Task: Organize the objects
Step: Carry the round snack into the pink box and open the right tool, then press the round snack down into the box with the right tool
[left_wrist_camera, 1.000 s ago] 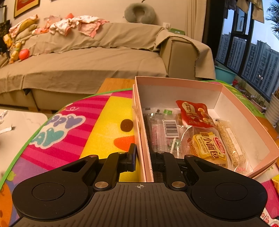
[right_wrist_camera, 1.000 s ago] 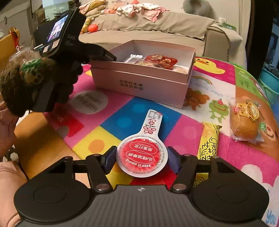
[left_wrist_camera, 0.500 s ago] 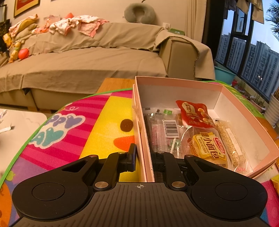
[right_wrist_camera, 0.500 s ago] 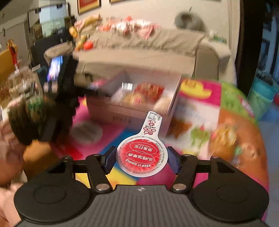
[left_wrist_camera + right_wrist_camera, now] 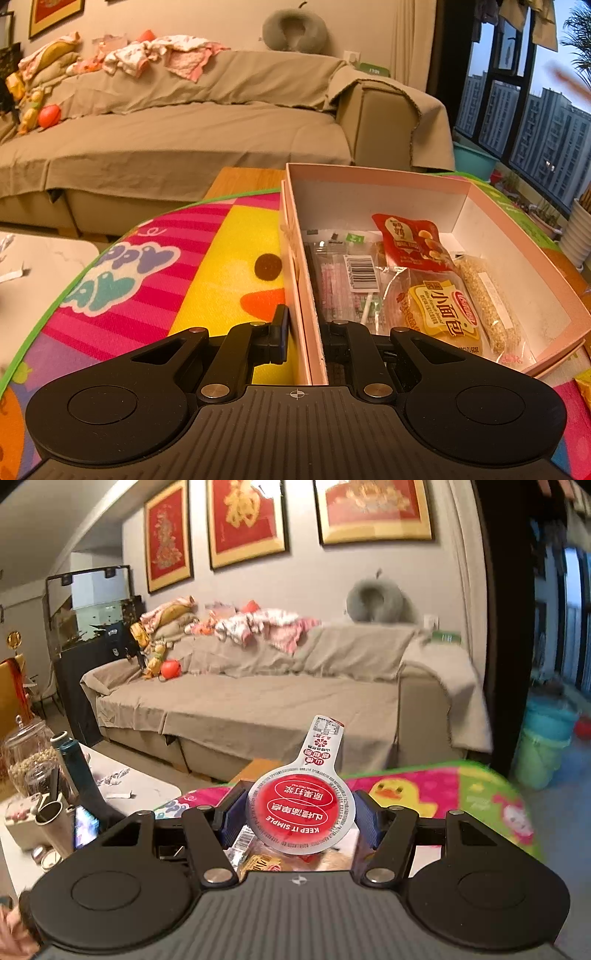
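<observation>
The red-lidded jelly cup [image 5: 301, 814], a round sealed snack with a long white tab pointing away, sits clamped by its rim between the blue pads of the right gripper [image 5: 301, 819], lifted clear of the play mat [image 5: 443, 797]. Just beneath it the right wrist view catches snack wrappers, so the cup appears to hang over the pink box [image 5: 517, 254]. The left gripper [image 5: 303, 332] is clenched on that box's near left wall, one finger outside, one inside, steadying it on the mat near the mat's edge facing the sofa [image 5: 184, 140]. Inside lie a red nut packet [image 5: 410, 240], a small bread pack [image 5: 443, 314], a sesame bar [image 5: 487, 299] and a clear sachet [image 5: 347, 280]. To place it well, I judge the cup should come down low over the bare cardboard by the far wall and be let go flat, while the left grip holds the box square.
</observation>
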The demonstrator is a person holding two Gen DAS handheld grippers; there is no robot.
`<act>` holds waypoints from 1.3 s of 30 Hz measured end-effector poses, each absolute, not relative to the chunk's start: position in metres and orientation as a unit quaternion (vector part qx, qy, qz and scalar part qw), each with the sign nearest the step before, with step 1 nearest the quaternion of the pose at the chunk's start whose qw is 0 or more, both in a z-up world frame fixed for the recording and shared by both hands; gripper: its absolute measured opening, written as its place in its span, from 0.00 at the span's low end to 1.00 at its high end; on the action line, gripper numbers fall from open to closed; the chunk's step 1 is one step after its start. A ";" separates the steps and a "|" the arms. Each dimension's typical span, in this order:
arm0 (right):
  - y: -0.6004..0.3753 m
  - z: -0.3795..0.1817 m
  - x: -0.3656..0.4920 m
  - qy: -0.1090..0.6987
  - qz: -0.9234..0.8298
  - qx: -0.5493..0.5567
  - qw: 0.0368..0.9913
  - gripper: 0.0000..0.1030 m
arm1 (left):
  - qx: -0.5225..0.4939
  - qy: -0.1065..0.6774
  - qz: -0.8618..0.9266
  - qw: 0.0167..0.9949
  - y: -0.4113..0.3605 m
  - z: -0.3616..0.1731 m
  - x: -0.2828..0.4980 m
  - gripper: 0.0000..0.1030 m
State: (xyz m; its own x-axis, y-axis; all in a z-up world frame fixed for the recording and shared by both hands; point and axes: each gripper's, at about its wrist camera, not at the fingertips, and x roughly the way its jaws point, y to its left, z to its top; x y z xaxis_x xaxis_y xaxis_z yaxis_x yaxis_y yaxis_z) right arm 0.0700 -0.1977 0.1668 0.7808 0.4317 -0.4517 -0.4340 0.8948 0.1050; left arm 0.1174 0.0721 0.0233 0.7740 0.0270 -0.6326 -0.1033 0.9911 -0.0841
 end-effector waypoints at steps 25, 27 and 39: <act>-0.098 0.080 0.187 0.394 0.268 0.067 0.876 0.71 | -0.060 0.330 0.029 0.942 0.073 0.023 0.121 0.14; -0.114 0.084 0.177 0.382 0.259 0.066 0.884 0.72 | -0.060 0.330 0.028 0.942 0.072 0.023 0.121 0.14; -0.176 0.088 0.126 0.347 0.210 0.050 0.913 0.77 | -0.059 0.331 0.033 0.941 0.071 0.022 0.125 0.13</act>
State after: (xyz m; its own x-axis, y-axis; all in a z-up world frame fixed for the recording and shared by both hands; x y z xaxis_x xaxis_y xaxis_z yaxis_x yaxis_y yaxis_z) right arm 0.1262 -0.1765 0.0876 0.6710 0.4177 -0.6126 -0.3480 0.9070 0.2372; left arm 0.1252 0.0709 0.0221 0.7786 0.0229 -0.6271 -0.1012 0.9908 -0.0895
